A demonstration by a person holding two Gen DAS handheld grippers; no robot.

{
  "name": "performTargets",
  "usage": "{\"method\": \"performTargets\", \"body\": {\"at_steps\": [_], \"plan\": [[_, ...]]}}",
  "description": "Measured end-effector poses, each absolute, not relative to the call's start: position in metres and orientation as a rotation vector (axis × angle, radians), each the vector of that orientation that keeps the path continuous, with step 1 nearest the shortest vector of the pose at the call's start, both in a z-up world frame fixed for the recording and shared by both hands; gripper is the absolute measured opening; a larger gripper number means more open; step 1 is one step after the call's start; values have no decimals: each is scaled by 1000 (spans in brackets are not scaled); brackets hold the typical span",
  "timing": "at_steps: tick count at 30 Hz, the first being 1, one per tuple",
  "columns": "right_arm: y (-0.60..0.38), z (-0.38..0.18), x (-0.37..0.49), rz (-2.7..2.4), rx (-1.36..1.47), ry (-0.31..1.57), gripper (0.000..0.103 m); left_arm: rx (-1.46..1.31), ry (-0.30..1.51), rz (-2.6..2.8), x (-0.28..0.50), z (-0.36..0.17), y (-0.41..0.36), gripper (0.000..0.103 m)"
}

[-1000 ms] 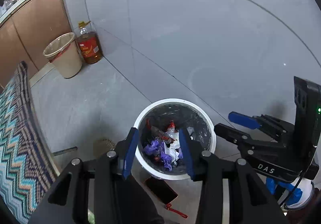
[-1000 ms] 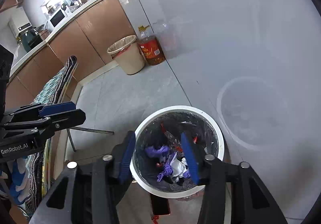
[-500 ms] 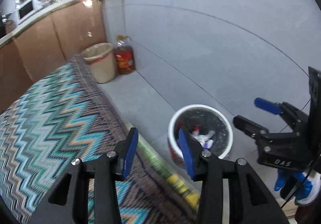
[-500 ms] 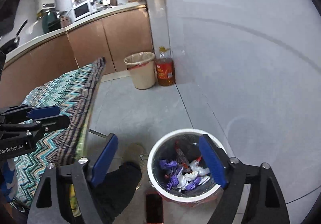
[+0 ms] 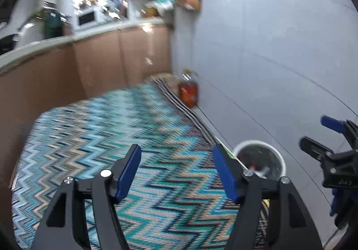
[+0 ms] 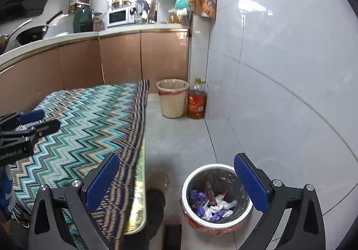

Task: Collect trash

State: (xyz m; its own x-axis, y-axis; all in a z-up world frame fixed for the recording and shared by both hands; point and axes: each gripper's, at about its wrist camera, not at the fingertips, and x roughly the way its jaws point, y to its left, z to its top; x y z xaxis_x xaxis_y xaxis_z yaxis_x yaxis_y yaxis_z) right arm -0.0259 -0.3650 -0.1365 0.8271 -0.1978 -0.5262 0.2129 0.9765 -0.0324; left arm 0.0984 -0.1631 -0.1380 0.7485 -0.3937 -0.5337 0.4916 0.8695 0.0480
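Note:
A white-rimmed trash bin (image 6: pixel 216 196) with a black liner stands on the floor by the wall, holding purple, white and red wrappers (image 6: pixel 211 206). It also shows at the right of the left wrist view as the bin (image 5: pixel 259 160). My right gripper (image 6: pixel 176 180) hangs above the floor between table and bin, jaws opening wide, nothing between them. My left gripper (image 5: pixel 176 170) is over the zigzag tablecloth (image 5: pixel 111 138), jaws opening, empty. Each gripper appears at the edge of the other's view: left gripper (image 6: pixel 33 121), right gripper (image 5: pixel 324 135).
The table with the teal zigzag cloth (image 6: pixel 85 124) fills the left. Against the far cabinets stand a beige bin (image 6: pixel 172 100) and an oil bottle (image 6: pixel 197 102). A tiled wall (image 6: pixel 279 71) runs along the right. A dark shoe (image 6: pixel 154 200) shows under the table edge.
Both grippers rose and swung away from above the bin toward the table. Both opened wider, the right one much more. The left view now looks across the tablecloth.

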Motion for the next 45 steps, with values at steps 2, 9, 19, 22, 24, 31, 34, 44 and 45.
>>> {"method": "performTargets", "body": {"at_steps": [2,9,19,22,24,31,34,44,45], "plan": [[-357,-130,-32,-218,26,535,103,176,504,-454,93,-133,-150,69],[-335,-113,-51,-223,15,486,103,148,428,-348,75,-126,-118,70],[-323,-99,-65,-226,2,435,103,127,390,-246,63,-119,-95,74],[-322,-98,-68,-223,2,428,103,123,378,-241,58,-118,-92,76],[-320,-99,-70,-223,2,424,103,118,371,-240,56,-117,-90,77],[-318,-97,-77,-211,0,406,103,87,330,-229,43,-108,-82,77],[-318,-95,-80,-211,4,396,103,74,317,-221,38,-105,-78,77],[-318,-90,-88,-209,3,375,103,67,283,-228,25,-94,-73,77],[-318,-90,-88,-208,3,375,103,66,282,-228,24,-94,-73,77]]}}
